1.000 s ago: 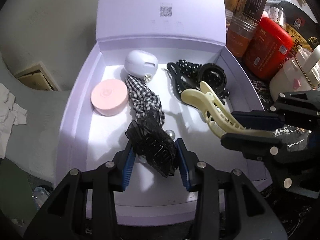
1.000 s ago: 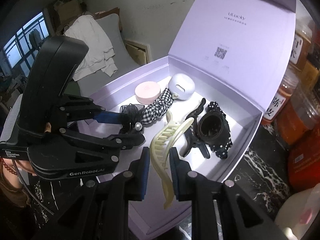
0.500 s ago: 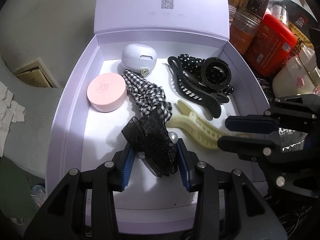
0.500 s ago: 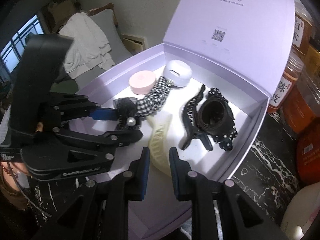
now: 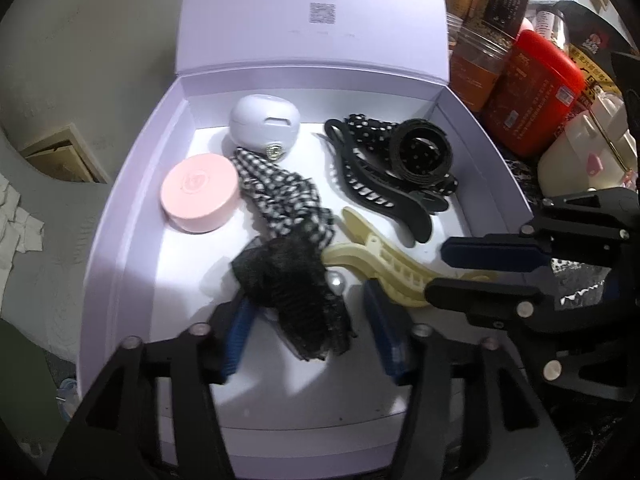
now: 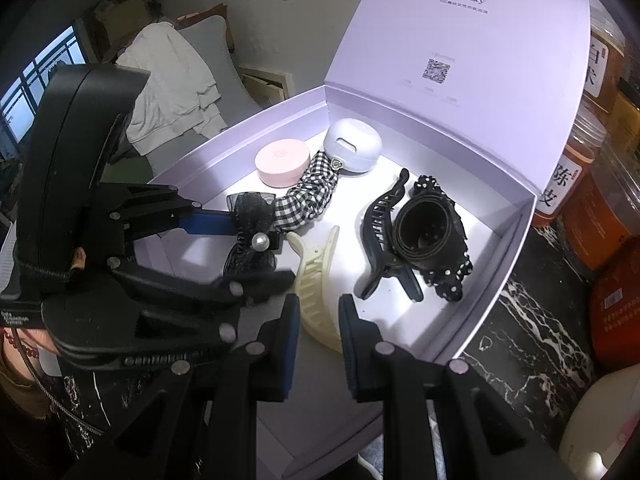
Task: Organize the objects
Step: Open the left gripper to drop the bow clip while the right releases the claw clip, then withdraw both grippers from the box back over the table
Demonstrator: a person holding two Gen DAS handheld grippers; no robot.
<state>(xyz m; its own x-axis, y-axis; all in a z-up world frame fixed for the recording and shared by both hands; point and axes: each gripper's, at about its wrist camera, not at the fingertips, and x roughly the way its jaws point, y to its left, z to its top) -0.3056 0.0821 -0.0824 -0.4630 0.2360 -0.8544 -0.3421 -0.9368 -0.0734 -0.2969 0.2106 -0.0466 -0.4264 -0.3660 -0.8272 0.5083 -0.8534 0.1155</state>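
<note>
An open lilac box (image 5: 120, 216) (image 6: 496, 248) holds hair accessories. My left gripper (image 5: 308, 324) (image 6: 256, 248) is open around a black lace bow with a pearl (image 5: 296, 284) (image 6: 250, 240) that lies on the box floor. My right gripper (image 6: 316, 312) (image 5: 440, 268) has its jaws slightly apart around the near end of a cream claw clip (image 6: 316, 292) (image 5: 380, 264), which rests on the floor. Behind lie a checked scrunchie (image 5: 280, 196), a pink round case (image 5: 200, 192), a white case (image 5: 264, 124), a black claw clip (image 5: 380, 196) and a dotted black band (image 5: 420, 152).
The box lid (image 5: 312, 16) stands upright at the back. Jars and a red canister (image 5: 536, 88) crowd the right side, with a white container (image 5: 580, 160) beside them. The box sits on dark marbled countertop (image 6: 520, 352). A grey seat with white cloth (image 6: 172, 80) is at left.
Both grippers lowered their items onto the box floor. The left jaws spread wide off the black bow. The right jaws opened slightly and the cream clip now lies flat.
</note>
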